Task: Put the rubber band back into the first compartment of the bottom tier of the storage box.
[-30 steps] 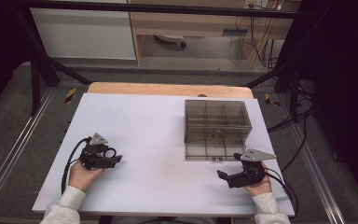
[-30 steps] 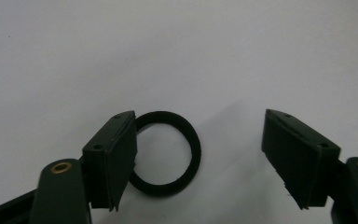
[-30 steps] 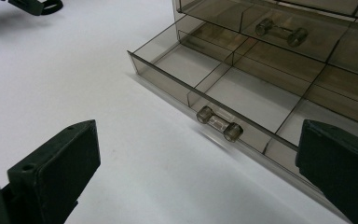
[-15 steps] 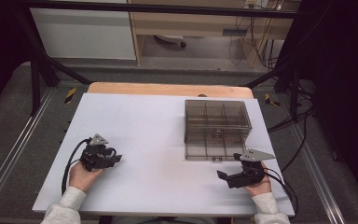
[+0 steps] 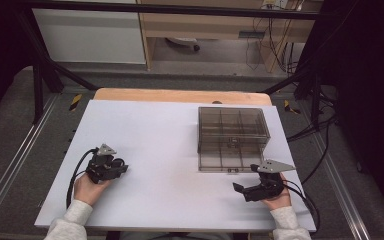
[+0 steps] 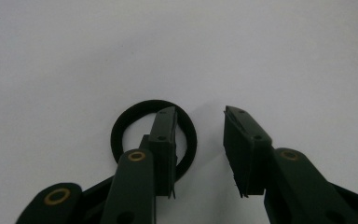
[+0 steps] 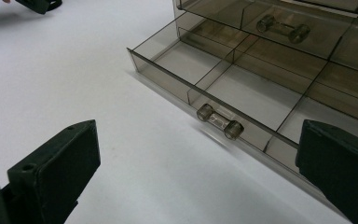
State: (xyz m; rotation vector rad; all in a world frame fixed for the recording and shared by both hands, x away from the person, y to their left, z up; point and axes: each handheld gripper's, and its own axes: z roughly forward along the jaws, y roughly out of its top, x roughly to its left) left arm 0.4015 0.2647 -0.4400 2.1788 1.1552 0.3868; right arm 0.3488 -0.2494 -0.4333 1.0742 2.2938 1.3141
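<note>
White tabletop (image 5: 180, 150) on a wooden board (image 5: 180, 95), framed by black metal struts (image 5: 45, 70); grey floor (image 5: 10, 130) around; beyond, a white cabinet (image 5: 90, 35), a wooden desk (image 5: 205, 25) with dangling cables (image 5: 270, 40); dim edges, bright centre

1 ring (image 6: 154, 141), 1 drawer box (image 5: 232, 138), 2 grippers (image 5: 114, 167)

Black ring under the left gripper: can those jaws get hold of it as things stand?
Probably yes. The black ring lies flat on the white table; the left gripper, jaws just closing, has one jaw inside the ring, one outside, nothing in between.
</note>
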